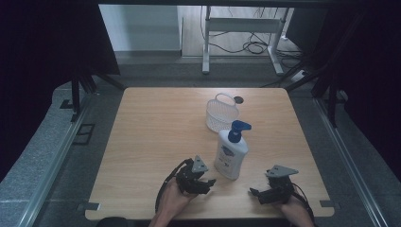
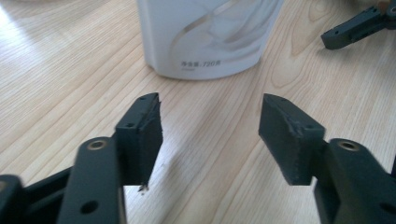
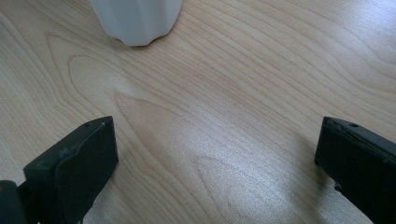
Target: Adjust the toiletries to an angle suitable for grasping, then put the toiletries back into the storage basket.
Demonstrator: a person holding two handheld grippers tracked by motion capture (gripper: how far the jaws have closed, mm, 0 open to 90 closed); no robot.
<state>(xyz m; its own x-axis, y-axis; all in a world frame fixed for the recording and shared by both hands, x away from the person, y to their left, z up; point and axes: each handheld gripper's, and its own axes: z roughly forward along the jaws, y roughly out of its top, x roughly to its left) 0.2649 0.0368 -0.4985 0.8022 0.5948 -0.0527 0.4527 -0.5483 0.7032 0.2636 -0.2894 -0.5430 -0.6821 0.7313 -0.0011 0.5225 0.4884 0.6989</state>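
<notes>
**Pump Bottle Stands Between Two Open Tongs**

Upright near the middle of the bench (image 1: 156,118): white pump bottle (image 1: 231,152), blue pump head on top, long axis vertical. Just beyond it, farther off, a white mesh basket (image 1: 222,113). Left tongs (image 1: 210,182) just beside the bottle's base on its near left, released, nothing between the pads, pointed right toward the bottle; base wall close ahead of them in the left gripper view (image 2: 205,37). Right tongs (image 1: 254,192) farther away on the near right, likewise spread wide and empty, aimed left. Left hand (image 1: 176,198) likely the nearer one for any grasp, with the bottle lying ahead and slightly farther in.
</notes>
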